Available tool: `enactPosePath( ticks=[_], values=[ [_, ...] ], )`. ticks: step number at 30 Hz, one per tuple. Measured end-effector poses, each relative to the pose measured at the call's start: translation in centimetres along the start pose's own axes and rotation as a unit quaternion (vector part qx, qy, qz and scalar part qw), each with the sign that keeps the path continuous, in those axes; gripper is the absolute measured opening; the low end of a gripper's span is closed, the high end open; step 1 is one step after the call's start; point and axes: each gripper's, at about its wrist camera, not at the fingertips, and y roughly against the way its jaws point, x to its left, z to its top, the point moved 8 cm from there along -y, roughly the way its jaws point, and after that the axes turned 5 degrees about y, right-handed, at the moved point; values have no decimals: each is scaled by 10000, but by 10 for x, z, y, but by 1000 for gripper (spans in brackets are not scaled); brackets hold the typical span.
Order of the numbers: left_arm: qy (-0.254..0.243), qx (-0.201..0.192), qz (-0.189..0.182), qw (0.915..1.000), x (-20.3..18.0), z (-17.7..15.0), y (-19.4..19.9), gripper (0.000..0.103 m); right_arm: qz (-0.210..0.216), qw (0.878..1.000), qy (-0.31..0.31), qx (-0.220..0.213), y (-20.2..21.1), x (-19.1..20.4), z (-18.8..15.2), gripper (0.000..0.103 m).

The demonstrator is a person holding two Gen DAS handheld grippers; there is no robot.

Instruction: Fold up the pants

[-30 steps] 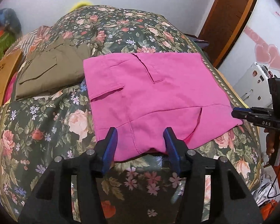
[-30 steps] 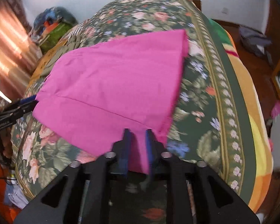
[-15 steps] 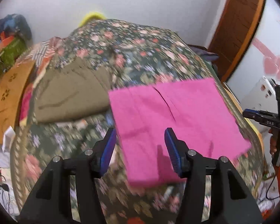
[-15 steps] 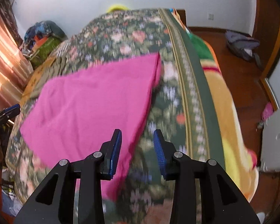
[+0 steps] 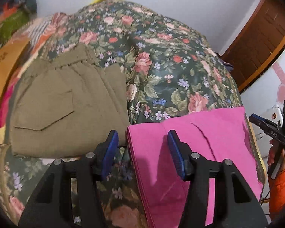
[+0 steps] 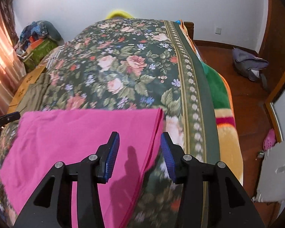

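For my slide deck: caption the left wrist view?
Open left tongs above folded pink pants beside olive pants on floral bedspread.

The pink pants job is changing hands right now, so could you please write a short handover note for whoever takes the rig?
Left claw: open, holding nothing, above the left edge of the pink pants.
Right claw: jaws opening, nothing gripped, above the pants' right edge.
Pink pants: folded into a flat stack on the floral bedspread, near its front edge.
Olive pants: already folded, lying just left of the pink ones.
Done: the pink pants look folded and released.
Left: perhaps straighten the stack; no other unfolded garment shows.
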Motion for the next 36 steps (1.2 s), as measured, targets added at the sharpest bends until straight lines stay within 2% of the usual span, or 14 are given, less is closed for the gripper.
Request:
enactPosePath(
  ticks=[5, 6, 8, 9, 10, 11, 12, 13, 14, 15, 23, 30, 34, 36],
  values=[
    [-35, 216, -100, 9997, -2, -5, -24, 47, -3, 9997, -177, 172, -31, -15, 9, 41],
    [-35, 247, -132, 9996, -3, -6, -27, 43, 58, 9994, -247, 215, -38, -17, 9, 41],
    [-63, 216, -101, 9997, -4, -7, -29, 43, 203, 9988, -341, 294, -48, -18, 9, 41],
    [-78, 171, -113, 9998, -4, -7, -29, 41, 280, 9984, -350, 339, -50, -17, 8, 41],
    [-73, 156, -190, 9997, -5, -7, -29, 33, 342, 9981, -364, 373, -54, -16, 7, 40],
    [-51, 165, -249, 9995, -6, -6, -28, 31, 355, 9982, -349, 338, -55, -15, 8, 37],
    [-42, 153, -254, 9996, -7, -6, -28, 25, 365, 9984, -326, 296, -55, -14, 8, 28],
    [-94, 85, -168, 9998, -7, -5, -26, 14, 363, 9986, -295, 263, -54, -13, 8, 18],
    [-160, 43, -80, 9998, -7, -4, -25, 9, 346, 9987, -284, 236, -54, -13, 9, 9],
    [-242, -6, 10, 9997, -8, -4, -24, 6, 338, 9989, -277, 192, -53, -13, 10, 8],
    [-274, -296, 170, 9990, -5, -4, -14, 4, -39, 9997, 102, -214, -44, -9, 20, 3],
    [-395, -255, 555, 9974, 1, -6, -21, 5, -414, 9983, 359, -183, -56, -12, 28, 2],
    [-562, -250, 885, 9942, 1, -4, -15, 16, -517, 9979, 371, -155, -55, -14, 31, 3],
    [-537, -240, 890, 9943, 3, -3, -8, 22, -523, 9981, 304, -99, -53, -17, 33, 8]
  ],
)
